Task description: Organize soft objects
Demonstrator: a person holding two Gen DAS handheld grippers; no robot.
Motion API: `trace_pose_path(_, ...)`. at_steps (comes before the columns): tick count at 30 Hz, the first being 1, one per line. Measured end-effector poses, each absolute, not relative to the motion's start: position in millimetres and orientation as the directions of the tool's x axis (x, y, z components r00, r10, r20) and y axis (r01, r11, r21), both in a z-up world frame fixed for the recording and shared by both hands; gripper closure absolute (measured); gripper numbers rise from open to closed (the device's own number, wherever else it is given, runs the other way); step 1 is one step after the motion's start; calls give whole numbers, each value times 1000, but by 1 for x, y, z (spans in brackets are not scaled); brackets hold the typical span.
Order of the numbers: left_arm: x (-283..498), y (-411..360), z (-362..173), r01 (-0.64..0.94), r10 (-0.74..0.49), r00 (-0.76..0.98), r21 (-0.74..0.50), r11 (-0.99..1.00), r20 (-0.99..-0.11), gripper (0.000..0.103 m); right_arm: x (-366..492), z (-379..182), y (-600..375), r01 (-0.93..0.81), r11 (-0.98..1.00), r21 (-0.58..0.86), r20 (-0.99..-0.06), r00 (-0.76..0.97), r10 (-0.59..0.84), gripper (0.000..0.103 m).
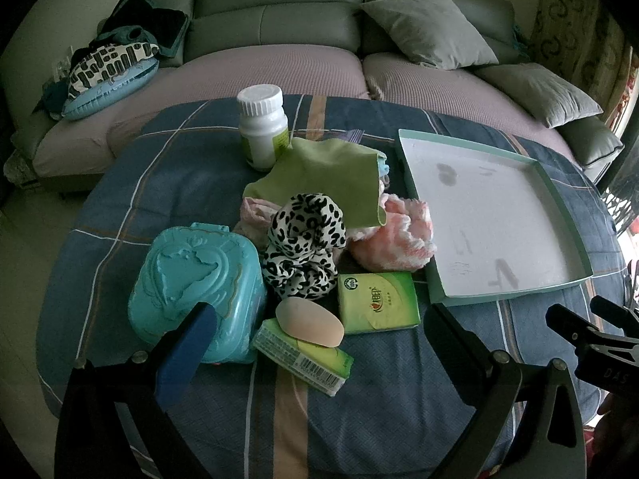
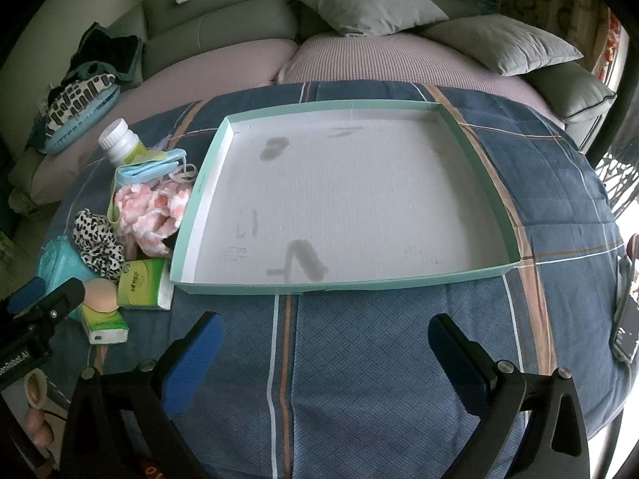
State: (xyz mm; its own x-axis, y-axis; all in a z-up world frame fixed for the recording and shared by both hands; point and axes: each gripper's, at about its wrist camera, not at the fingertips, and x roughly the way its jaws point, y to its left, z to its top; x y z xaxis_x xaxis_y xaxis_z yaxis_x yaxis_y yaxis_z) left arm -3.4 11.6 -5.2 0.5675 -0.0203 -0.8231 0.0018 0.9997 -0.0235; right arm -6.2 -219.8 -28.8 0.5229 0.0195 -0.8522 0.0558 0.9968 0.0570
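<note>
A pile of soft things lies left of an empty teal-rimmed white tray (image 1: 495,299) (image 2: 199,183): a green cloth (image 1: 327,175), a leopard scrunchie (image 1: 303,239) (image 2: 98,239), a pink fluffy cloth (image 1: 393,235) (image 2: 149,211), a blue face mask (image 2: 151,169). In front sit a peach sponge (image 1: 309,321) (image 2: 102,295) on a green box (image 1: 303,355), and a green tissue pack (image 1: 377,303) (image 2: 141,283). My left gripper (image 1: 319,339) is open just before the sponge. My right gripper (image 2: 325,343) is open over bare cloth in front of the tray.
A teal plastic case (image 1: 195,291) stands at the pile's left, a white pill bottle (image 1: 263,131) (image 2: 120,139) behind it. The round table has a blue plaid cover (image 2: 379,359). A grey sofa with cushions (image 1: 427,28) runs behind. A phone (image 2: 625,331) lies at the right edge.
</note>
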Motion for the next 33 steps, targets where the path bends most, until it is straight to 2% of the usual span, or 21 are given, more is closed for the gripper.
trace_pose_path(33, -3, 16, 2, 15, -58, 564, -60, 998, -823, 0, -3, -29, -218, 50, 998, 36, -857, 514, 5, 0)
